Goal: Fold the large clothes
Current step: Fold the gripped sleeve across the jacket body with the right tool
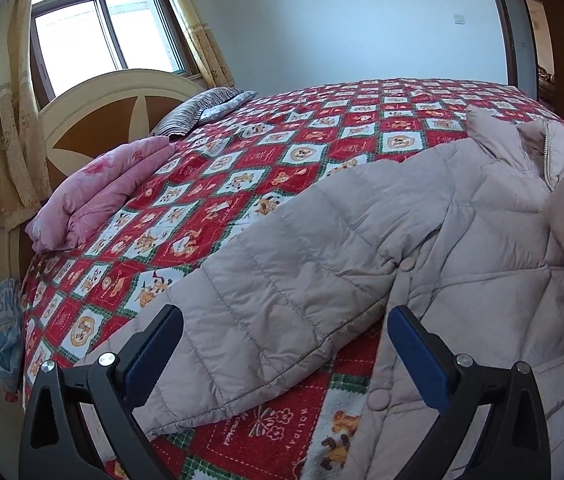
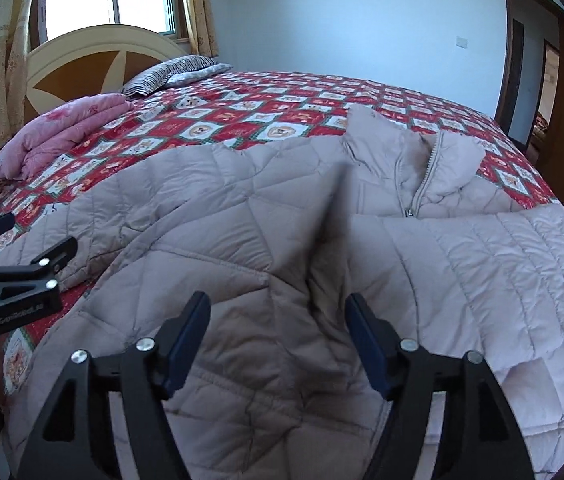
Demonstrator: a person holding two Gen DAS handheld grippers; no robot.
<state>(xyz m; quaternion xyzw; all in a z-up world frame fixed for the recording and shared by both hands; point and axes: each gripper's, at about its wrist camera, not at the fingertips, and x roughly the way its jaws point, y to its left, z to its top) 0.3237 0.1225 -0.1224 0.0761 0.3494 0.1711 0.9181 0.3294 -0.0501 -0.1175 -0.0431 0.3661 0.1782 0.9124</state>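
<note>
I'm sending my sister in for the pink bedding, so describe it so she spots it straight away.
On the bed with the red cartoon-patchwork blanket, look towards the cream and brown headboard. The folded pink floral quilt lies at that end, beside the striped pillow. It is the only pink thing, unlike the beige quilted jacket nearer the grippers.

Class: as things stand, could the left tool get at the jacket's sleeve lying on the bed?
Probably yes: the left tool is open, the sleeve lies between its fingers, and nothing covers it.
</note>
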